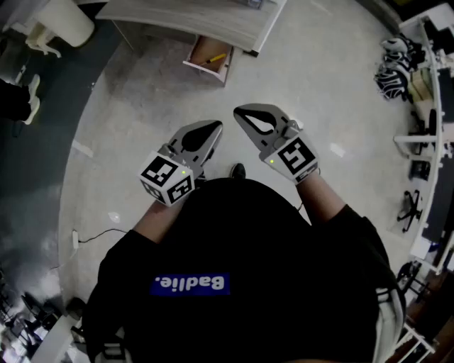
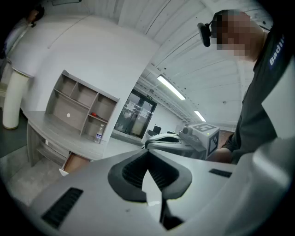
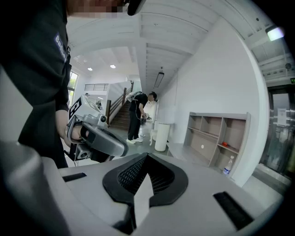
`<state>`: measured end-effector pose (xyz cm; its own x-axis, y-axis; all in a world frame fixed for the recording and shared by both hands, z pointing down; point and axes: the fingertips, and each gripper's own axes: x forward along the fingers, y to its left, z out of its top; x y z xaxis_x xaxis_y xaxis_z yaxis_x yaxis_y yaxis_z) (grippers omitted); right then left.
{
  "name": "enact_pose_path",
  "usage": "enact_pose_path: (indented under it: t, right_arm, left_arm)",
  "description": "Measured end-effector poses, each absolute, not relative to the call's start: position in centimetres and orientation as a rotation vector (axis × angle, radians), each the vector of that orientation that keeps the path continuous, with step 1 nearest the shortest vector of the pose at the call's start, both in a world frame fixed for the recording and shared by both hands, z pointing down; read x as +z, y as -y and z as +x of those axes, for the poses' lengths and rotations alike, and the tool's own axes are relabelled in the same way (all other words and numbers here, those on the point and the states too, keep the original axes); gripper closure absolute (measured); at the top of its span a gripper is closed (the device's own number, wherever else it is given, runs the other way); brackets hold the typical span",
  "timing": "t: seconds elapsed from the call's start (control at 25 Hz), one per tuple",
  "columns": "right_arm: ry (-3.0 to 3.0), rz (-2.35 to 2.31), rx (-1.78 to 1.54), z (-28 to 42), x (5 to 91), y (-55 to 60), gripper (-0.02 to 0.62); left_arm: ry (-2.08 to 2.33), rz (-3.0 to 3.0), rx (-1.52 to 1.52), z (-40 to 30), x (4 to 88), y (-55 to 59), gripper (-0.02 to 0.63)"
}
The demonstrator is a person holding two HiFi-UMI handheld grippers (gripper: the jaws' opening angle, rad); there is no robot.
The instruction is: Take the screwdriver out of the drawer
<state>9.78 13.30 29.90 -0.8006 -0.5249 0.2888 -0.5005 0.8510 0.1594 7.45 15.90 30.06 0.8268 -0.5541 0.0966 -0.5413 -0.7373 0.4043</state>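
Observation:
In the head view an open wooden drawer (image 1: 207,62) juts from the desk (image 1: 191,18) far ahead. In it lies a yellow-handled screwdriver (image 1: 216,58). My left gripper (image 1: 216,127) and right gripper (image 1: 238,111) hang side by side in front of the person's chest, well short of the drawer. Both are shut with nothing between the jaws. The left gripper view looks over its own left gripper (image 2: 147,153) at the drawer (image 2: 73,162) from the side. The right gripper (image 3: 146,155) points past the desk's end.
A shelf unit (image 2: 80,108) with a water bottle (image 2: 99,133) stands on the desk. A white cylindrical bin (image 3: 161,136) and two people (image 3: 139,114) are near a staircase. Chairs and desks (image 1: 425,142) line the right side. A cable (image 1: 99,236) lies on the floor at left.

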Motion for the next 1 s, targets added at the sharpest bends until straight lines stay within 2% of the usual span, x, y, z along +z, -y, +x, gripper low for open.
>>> enact_pose_path:
  t: [1.0]
  right_arm:
    - [2.751, 0.737, 0.020, 12.0, 31.0, -14.2, 0.565]
  left_arm:
    - [0.862, 2.562, -0.014, 9.4, 30.5, -17.1, 0.604]
